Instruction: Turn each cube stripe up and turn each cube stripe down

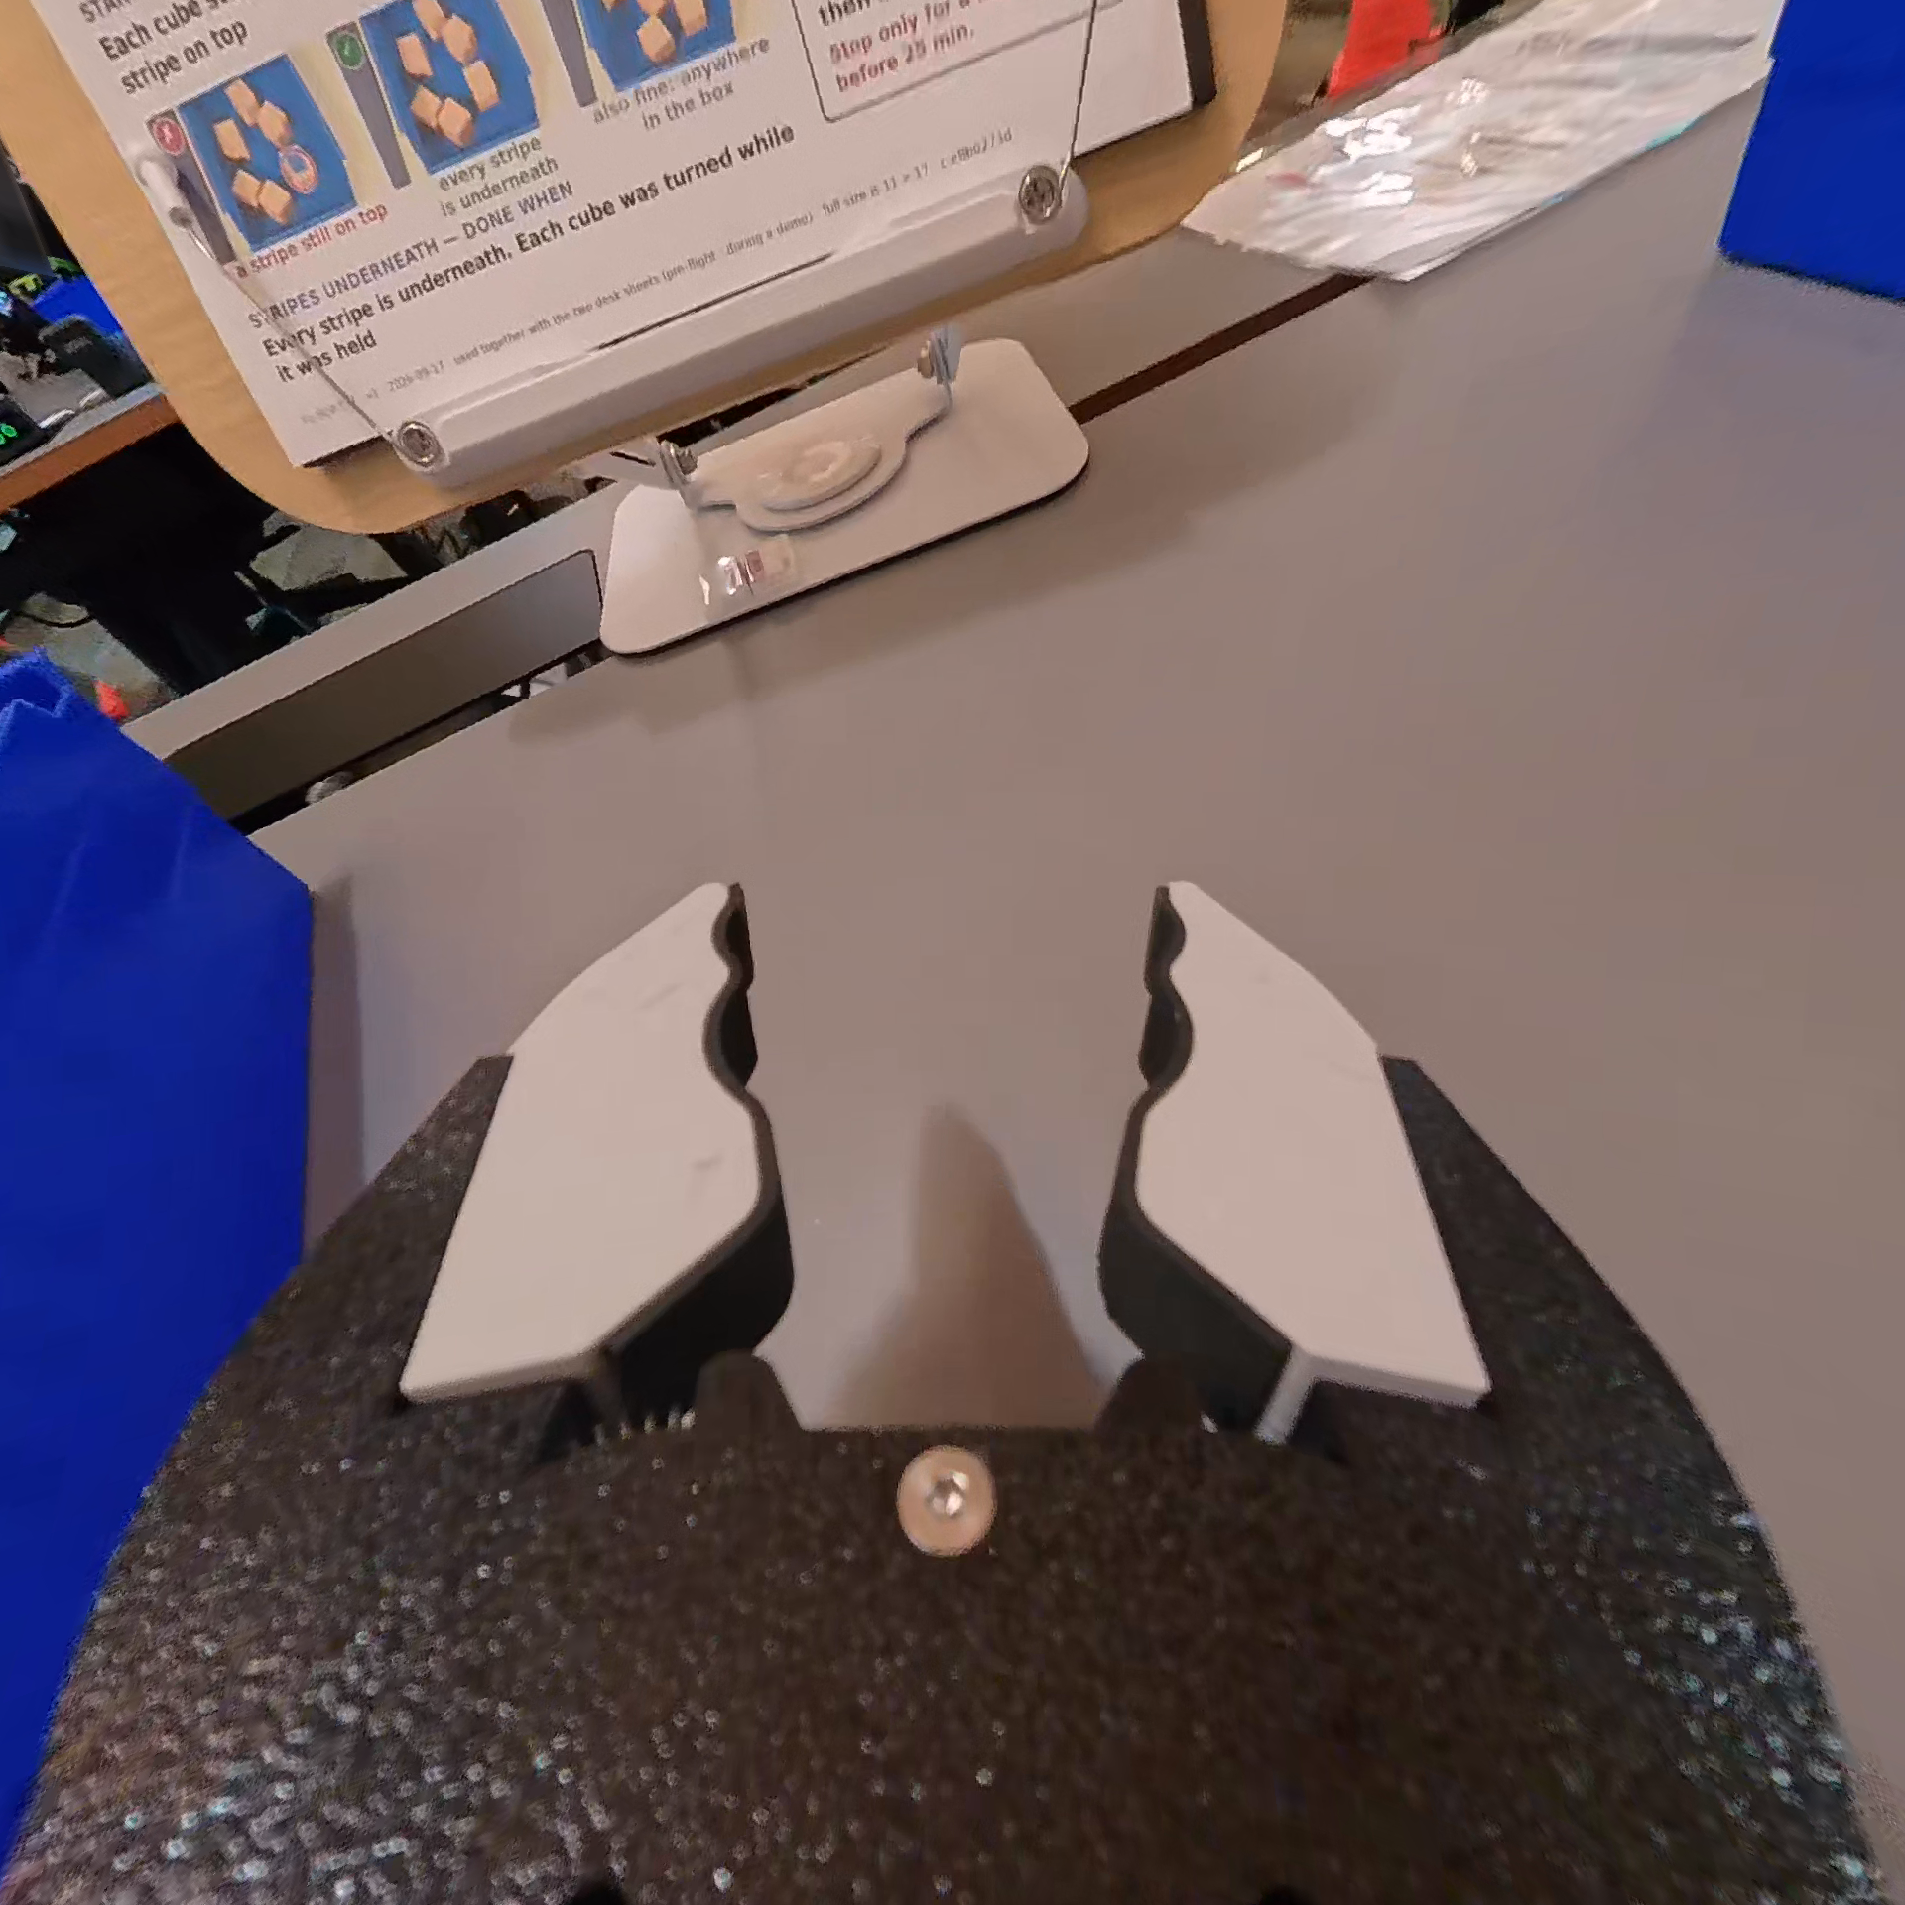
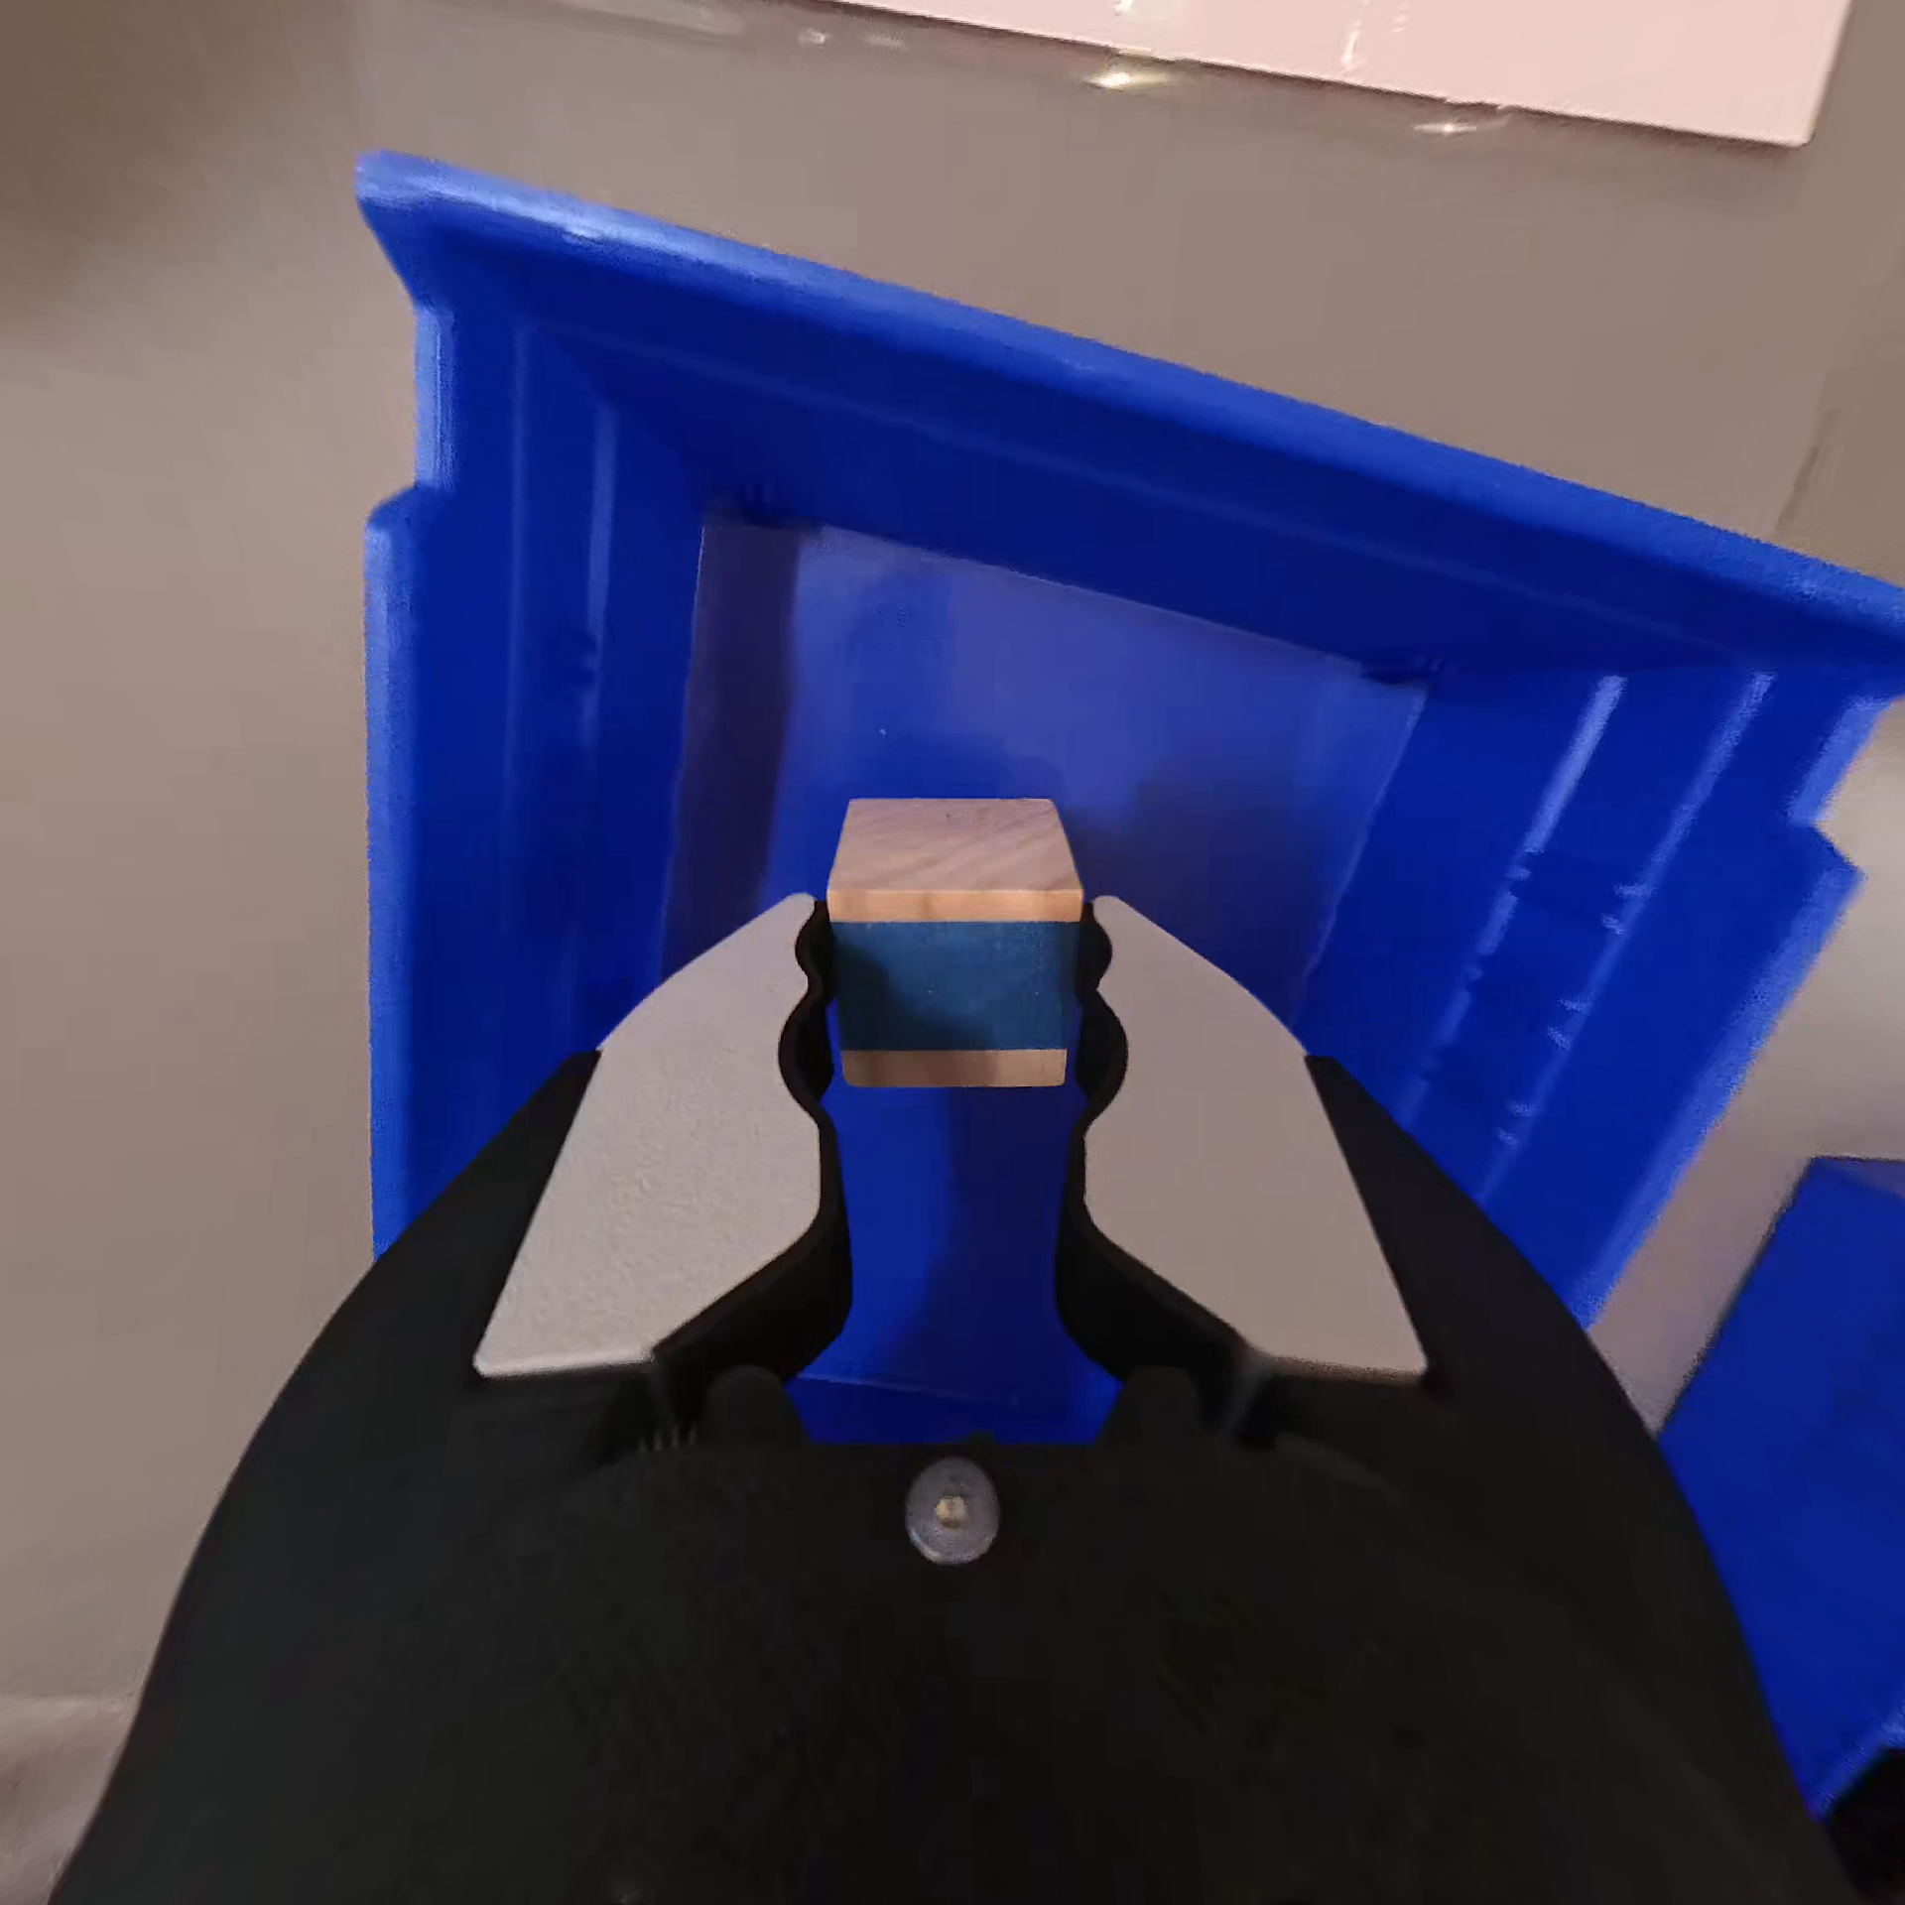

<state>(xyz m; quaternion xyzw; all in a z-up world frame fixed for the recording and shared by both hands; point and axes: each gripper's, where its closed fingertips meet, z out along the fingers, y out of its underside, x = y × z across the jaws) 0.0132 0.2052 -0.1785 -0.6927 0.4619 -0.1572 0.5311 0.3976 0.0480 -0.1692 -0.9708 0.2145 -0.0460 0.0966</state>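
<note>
My right gripper (image 2: 954,928) is shut on a wooden cube (image 2: 954,943) and holds it above the inside of a blue bin (image 2: 1031,412). The cube's dark blue stripe faces the camera; its plain wood face points up. My left gripper (image 1: 948,907) is open and empty above the grey table (image 1: 1443,722). No cube shows in the left wrist view.
A white stand (image 1: 845,515) with an instruction sheet on a board stands ahead of the left gripper. A blue bin (image 1: 134,1031) is at its left, another blue thing (image 1: 1825,155) at far right, and a clear plastic bag (image 1: 1464,134). A second blue bin (image 2: 1794,1443) is right of the held cube.
</note>
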